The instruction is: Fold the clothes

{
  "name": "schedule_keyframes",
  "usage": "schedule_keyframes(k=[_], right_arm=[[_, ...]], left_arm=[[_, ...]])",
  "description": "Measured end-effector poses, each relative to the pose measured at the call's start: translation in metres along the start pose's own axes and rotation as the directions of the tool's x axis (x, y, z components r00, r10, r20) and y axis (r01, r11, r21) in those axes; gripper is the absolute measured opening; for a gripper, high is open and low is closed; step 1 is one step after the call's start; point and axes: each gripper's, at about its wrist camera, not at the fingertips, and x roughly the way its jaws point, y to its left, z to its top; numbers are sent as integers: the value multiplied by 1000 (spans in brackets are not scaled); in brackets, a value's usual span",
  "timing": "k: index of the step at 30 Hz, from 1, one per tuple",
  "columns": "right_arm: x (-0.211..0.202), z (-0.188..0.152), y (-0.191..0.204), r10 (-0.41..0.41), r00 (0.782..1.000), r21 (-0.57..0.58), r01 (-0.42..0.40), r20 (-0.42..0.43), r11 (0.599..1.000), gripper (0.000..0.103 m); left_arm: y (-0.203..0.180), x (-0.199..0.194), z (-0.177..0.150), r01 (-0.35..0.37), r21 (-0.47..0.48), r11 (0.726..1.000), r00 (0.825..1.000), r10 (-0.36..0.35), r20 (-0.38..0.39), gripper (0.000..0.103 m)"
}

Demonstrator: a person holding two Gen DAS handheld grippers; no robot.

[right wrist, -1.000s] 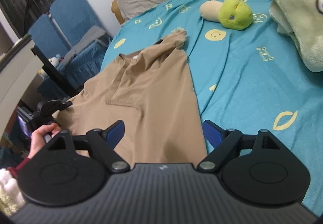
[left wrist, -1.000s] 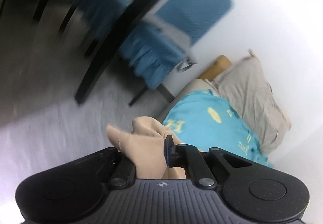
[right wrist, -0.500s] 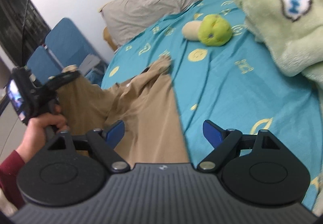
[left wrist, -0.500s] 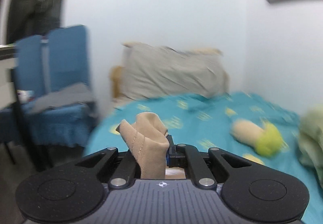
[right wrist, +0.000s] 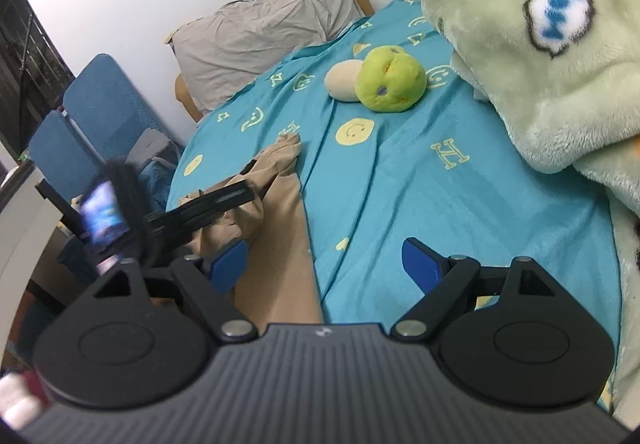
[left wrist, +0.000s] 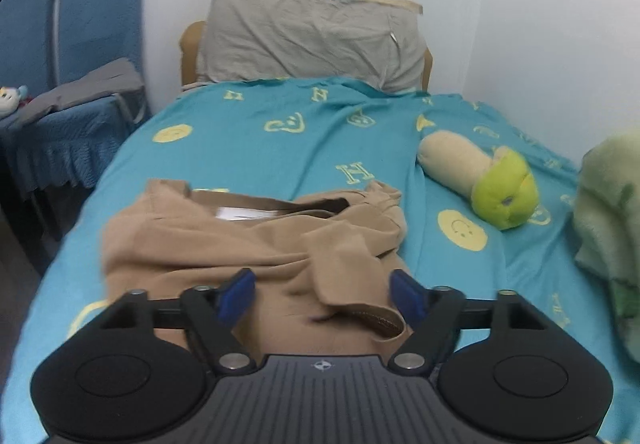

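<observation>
The tan garment [left wrist: 256, 244] lies just beyond the left gripper [left wrist: 322, 294], long axis near-to-far; both it and the right gripper [right wrist: 326, 264] are wide, empty

My jaws were matt black plastic, ribbed on the body, with smooth blue pads [left wrist: 238, 291] and dull metal rivets at the pivots. The tan shirt [left wrist: 256, 240] was soft, matt woven cloth, creased, with a stitched hem. The bedsheet [left wrist: 280, 147] was smooth teal cotton-like cloth with printed yellow marks. The pillow [left wrist: 308, 35] wore crumpled grey cloth. The plush toy [right wrist: 390, 83] was short, fuzzy pile, green and cream. The blanket [right wrist: 532, 55] was thick, fluffy pale-green fleece. The headboard [left wrist: 190, 47] looked like smooth wood. The chairs [left wrist: 80, 3] had coarse blue fabric.
</observation>
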Motion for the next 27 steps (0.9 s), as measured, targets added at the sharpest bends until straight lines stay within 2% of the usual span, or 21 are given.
schedule_keyframes(k=[6,9,11,13,16,17,19,22,25,27], right_arm=[[-8,-9,3,26,1000,-28,-26,-15,999,86],[-18,-18,8,39,999,-44,-41,-36,998,86],[-26,-24,12,61,997,-53,-64,-54,997,86],[-33,-31,15,71,995,-54,-75,-66,996,86],[-36,-42,18,75,992,-50,-81,-101,995,86],[-34,-46,18,79,989,-40,-85,-126,996,86],[-28,-51,15,109,980,10,-109,-169,994,86],[-18,-57,10,100,978,34,-96,-184,995,86],[-9,-62,7,143,969,99,-125,-202,987,86],[-6,-63,6,179,962,142,-152,-208,978,86]], left_arm=[[71,-117,-26,77,-192,978,994,-92,-67,85],[106,-168,-52,61,-228,972,983,-99,-158,86],[128,-190,-73,16,-229,973,958,-81,-276,86],[147,-201,-96,-26,-209,978,905,-65,-420,81],[174,-217,-125,-48,-187,981,842,-61,-537,77],[181,-222,-130,-37,-194,980,832,-78,-550,72],[190,-233,-133,5,-193,981,824,-114,-556,66],[194,-240,-131,66,-169,983,817,-150,-556,66],[194,-240,-139,97,-150,984,788,-168,-592,66],[189,-234,-149,113,-109,988,760,-157,-630,66]])
